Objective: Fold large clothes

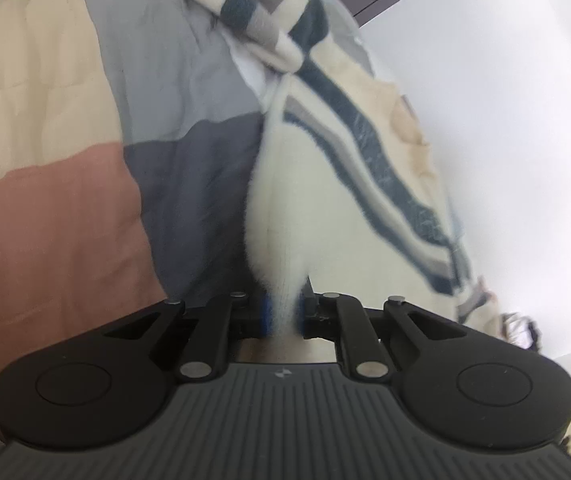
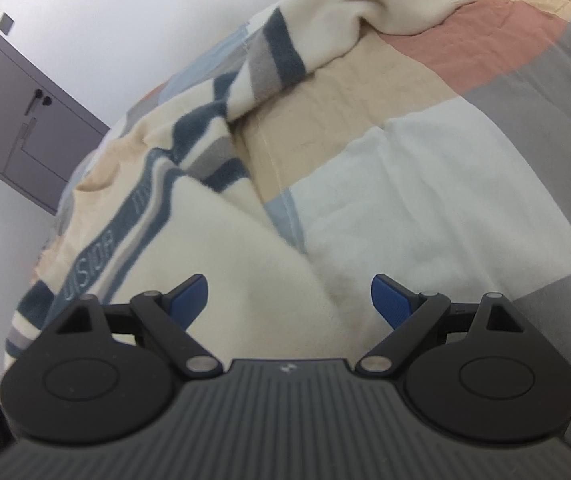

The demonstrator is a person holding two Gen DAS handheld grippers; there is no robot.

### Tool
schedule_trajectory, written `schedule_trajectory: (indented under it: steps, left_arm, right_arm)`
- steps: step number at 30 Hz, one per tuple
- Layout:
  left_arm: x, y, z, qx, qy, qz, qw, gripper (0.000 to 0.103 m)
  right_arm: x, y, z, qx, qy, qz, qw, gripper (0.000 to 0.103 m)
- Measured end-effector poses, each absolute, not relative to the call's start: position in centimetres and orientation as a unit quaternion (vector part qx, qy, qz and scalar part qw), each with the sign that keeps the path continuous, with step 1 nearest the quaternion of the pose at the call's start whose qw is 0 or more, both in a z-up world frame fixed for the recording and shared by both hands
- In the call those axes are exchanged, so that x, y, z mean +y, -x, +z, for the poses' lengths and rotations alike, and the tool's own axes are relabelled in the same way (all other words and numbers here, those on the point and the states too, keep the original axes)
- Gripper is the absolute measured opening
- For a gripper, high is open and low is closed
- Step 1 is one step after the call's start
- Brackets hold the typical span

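Left gripper pinches the sweater; right gripper hangs released.
The cream sweater with dark and grey stripes lies spread on the bed's patchwork quilt; a fold of its cream cloth is clenched in the left jaws, while the right jaws gape above another cream part, grasping nothing.

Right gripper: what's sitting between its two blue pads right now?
In the right wrist view, the right gripper stands open over the cream sweater; its fuzzy edge and a strip of the patchwork quilt show between the pads, and neither pad presses on anything.
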State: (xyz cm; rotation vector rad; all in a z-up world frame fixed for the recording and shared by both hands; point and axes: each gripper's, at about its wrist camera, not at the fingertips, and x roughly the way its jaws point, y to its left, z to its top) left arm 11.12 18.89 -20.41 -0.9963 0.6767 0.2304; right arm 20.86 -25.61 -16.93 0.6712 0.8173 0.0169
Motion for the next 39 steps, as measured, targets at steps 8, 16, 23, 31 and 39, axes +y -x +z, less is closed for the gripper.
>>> schedule_trajectory:
  steps: [8,16,23,31,39]
  left_arm:
    - [22.1,-9.8,-20.6,0.294,0.523,0.142,0.787,0.013]
    - [22.8,-10.1,-21.5,0.308,0.536,0.167,0.768,0.013]
    - [23.3,-11.0,-22.2,0.317,0.537,0.164,0.765,0.022]
    - [22.6,-11.4,-22.2,0.335,0.516,0.162,0.771,0.042]
    - [22.1,-11.5,-22.3,0.347,0.504,0.162,0.774,0.042]
  right_arm:
    - [-25.8,-20.5,-16.7,0.375,-0.351,0.033,0.857,0.09]
    - [-24.1,-20.6,-16.1,0.378,-0.324,0.087,0.863,0.03]
    - [-20.4,-20.9,-16.4,0.417,-0.251,0.168,0.857,0.028]
    - [-21.0,-20.7,-16.9,0.432,-0.29,0.159,0.839,0.059]
    - [-23.8,-19.8,-15.2,0.375,-0.292,0.074,0.877,0.078]
